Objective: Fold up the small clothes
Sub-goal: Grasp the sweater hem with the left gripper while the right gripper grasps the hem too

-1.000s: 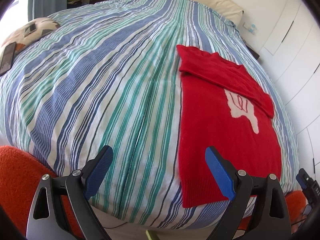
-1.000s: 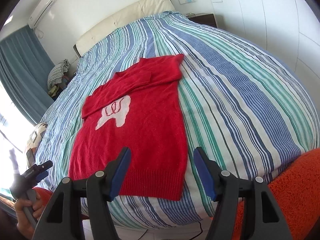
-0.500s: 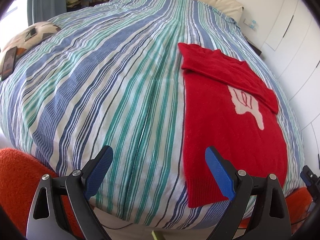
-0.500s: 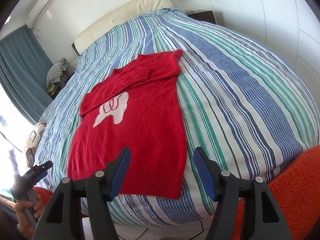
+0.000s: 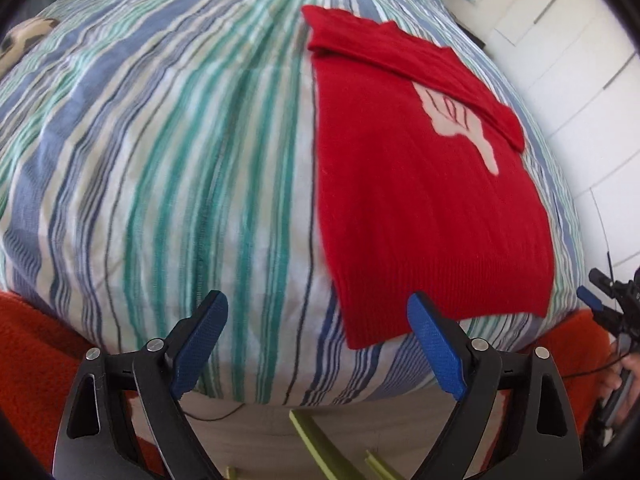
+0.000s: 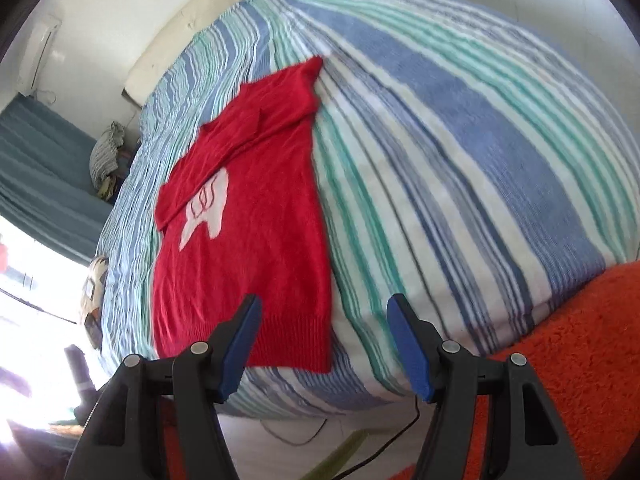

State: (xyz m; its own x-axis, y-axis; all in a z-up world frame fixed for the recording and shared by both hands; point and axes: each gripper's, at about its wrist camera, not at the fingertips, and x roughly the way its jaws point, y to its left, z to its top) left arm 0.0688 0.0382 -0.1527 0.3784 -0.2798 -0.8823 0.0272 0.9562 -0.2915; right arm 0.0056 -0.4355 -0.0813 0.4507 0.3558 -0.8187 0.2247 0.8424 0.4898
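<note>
A red sweater (image 5: pixel 420 200) with a white motif lies flat on the striped bed cover (image 5: pixel 160 160), one sleeve folded across its top. Its ribbed hem is near the bed's foot edge. My left gripper (image 5: pixel 316 304) hovers over that edge with its jaws closing and nothing between them; its right finger is next to the hem's left corner. In the right wrist view the sweater (image 6: pixel 248 248) lies left of centre. My right gripper (image 6: pixel 324 304) stands open above the hem's right corner, and its pads do not press on the cloth.
An orange fuzzy rug (image 6: pixel 580 340) lies by the bed's foot, with a cable (image 6: pixel 360 452) on the floor. A cream headboard (image 6: pixel 200 12), teal curtain (image 6: pixel 40 168) and clothes pile (image 6: pixel 106 148) lie beyond the bed. White cupboards (image 5: pixel 580 60) stand to the right.
Both grippers have tipped downward and come closer to the bed's foot edge and the sweater's hem. The right view has rolled. The left jaws stand a little narrower.
</note>
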